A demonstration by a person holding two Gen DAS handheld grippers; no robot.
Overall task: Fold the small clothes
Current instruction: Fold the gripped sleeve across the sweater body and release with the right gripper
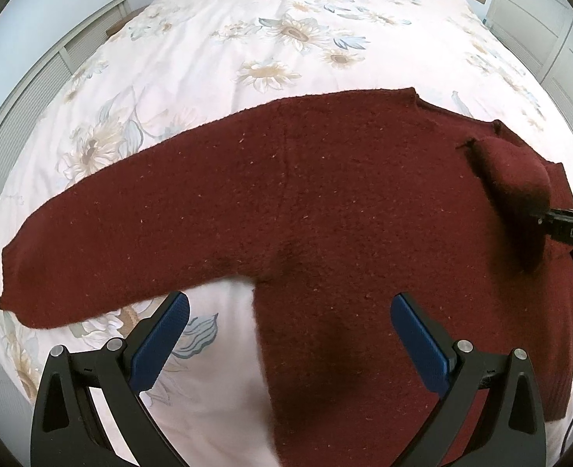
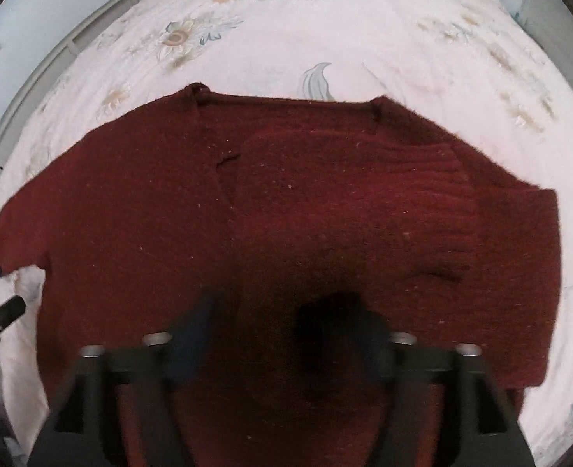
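From my seat I see a dark red sweater (image 1: 325,210) lying flat on the bed (image 1: 271,31), spread over a white bedspread printed with pale flowers. Its left sleeve (image 1: 103,241) stretches straight out to the side, cuff near the bed's edge. My left gripper (image 1: 289,334) hovers low above the sweater's side edge below the armpit, jaws released and wide apart — one blue pad (image 1: 162,346) over bare bedspread, the other over the knit, nothing between them. On the other side, the right sleeve (image 2: 356,194) is folded back across the chest, its ribbed cuff (image 2: 434,186) lying on the body near the neckline. In the left view my right gripper (image 1: 535,218) comes in from the edge with a lifted fold of that sleeve at its tip — the jaws look clenched on the cloth. The right wrist view is blurred and dark at the fingers, so it doesn't settle this. White cabinets (image 1: 41,89) flank the bed.
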